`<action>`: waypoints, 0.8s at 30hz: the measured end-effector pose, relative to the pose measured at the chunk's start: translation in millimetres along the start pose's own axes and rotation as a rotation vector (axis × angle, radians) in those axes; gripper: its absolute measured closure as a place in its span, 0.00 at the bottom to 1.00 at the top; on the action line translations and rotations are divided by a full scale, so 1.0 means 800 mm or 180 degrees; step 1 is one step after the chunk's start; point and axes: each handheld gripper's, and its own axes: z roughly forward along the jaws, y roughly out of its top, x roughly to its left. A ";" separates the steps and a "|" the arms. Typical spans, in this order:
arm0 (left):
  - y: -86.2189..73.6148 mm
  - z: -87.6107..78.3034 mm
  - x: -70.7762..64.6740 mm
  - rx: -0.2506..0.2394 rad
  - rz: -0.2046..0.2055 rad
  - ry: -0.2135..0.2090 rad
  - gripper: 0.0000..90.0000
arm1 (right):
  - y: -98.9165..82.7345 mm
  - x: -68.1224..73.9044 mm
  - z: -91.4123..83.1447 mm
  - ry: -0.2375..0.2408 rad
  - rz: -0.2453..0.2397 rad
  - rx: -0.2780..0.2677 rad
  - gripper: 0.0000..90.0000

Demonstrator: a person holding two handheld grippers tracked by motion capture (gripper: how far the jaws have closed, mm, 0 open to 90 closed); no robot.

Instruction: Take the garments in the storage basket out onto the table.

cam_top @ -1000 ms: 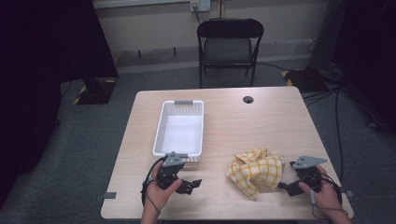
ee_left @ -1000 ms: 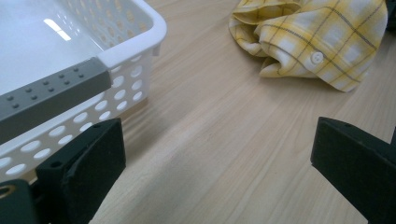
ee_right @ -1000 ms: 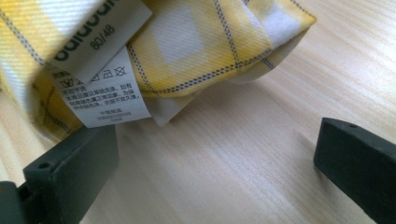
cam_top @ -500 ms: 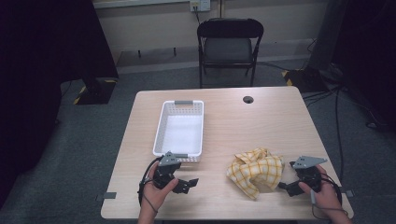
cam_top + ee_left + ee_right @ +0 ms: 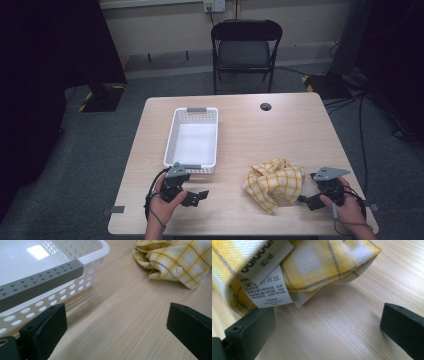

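From the high view, a crumpled yellow checked shirt (image 5: 274, 184) lies on the near right part of the wooden table (image 5: 280, 125), bunched into a rough heap whose longer side runs left to right, with one pointed fold reaching toward the near edge. The right gripper (image 5: 306, 198) sits just beside the shirt's right end, low over the table, held by the person's right hand (image 5: 345, 205). The left gripper (image 5: 198, 196) rests near the front left, just below the short near end of a white perforated basket (image 5: 193, 137), whose long axis runs away from the person; it is well apart from the shirt.

In the left gripper view, the jaws stand spread wide with bare wood between them. The basket's corner with its grey handle (image 5: 40, 283) is at upper left, the shirt at upper right, a white button (image 5: 179, 270) facing up.

In the right gripper view, the jaws are spread wide and grip nothing. The shirt hangs over the upper left, its white care labels (image 5: 265, 283) just above the left jaw
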 end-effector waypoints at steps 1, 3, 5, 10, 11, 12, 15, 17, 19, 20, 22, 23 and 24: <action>0.000 0.000 0.001 -0.0001 -0.0002 0.0003 0.03 | 0.000 0.000 0.000 0.0000 0.0001 0.0000 0.00; -0.001 -0.001 0.002 0.0005 -0.0008 0.0005 0.03 | 0.000 0.000 0.000 0.0000 0.0001 0.0001 0.00; -0.002 -0.001 0.004 0.0013 -0.0008 0.0020 0.03 | 0.000 0.000 0.000 0.0000 0.0000 0.0000 0.00; -0.005 -0.003 0.008 0.0025 -0.0033 0.0066 0.03 | 0.000 0.000 0.000 0.0000 0.0000 0.0000 0.00; -0.006 -0.003 0.009 0.0025 -0.0036 0.0063 0.03 | 0.000 0.000 0.000 0.0000 0.0001 0.0000 0.00; -0.007 -0.004 0.010 0.0019 -0.0052 0.0072 0.03 | 0.000 0.000 0.000 0.0000 0.0001 0.0000 0.00; -0.008 -0.006 0.013 0.0017 -0.0065 0.0095 0.03 | 0.000 0.000 0.000 0.0000 0.0000 0.0000 0.00; -0.009 -0.007 0.014 0.0022 -0.0072 0.0111 0.03 | 0.000 0.000 0.000 0.0000 0.0000 0.0000 0.00; -0.011 -0.007 0.016 0.0031 -0.0075 0.0133 0.03 | 0.000 0.000 0.000 0.0000 0.0001 0.0000 0.00; -0.011 -0.007 0.017 0.0034 -0.0081 0.0138 0.03 | 0.000 0.000 0.000 0.0000 0.0000 0.0000 0.00; -0.013 -0.007 0.019 0.0050 -0.0097 0.0163 0.03 | 0.000 0.000 0.000 0.0000 0.0001 0.0000 0.00; -0.014 -0.007 0.020 0.0057 -0.0103 0.0173 0.03 | 0.000 0.000 0.000 0.0000 0.0000 0.0000 0.00; -0.015 -0.007 0.021 0.0069 -0.0104 0.0195 0.03 | 0.000 0.000 0.000 0.0000 0.0001 0.0000 0.00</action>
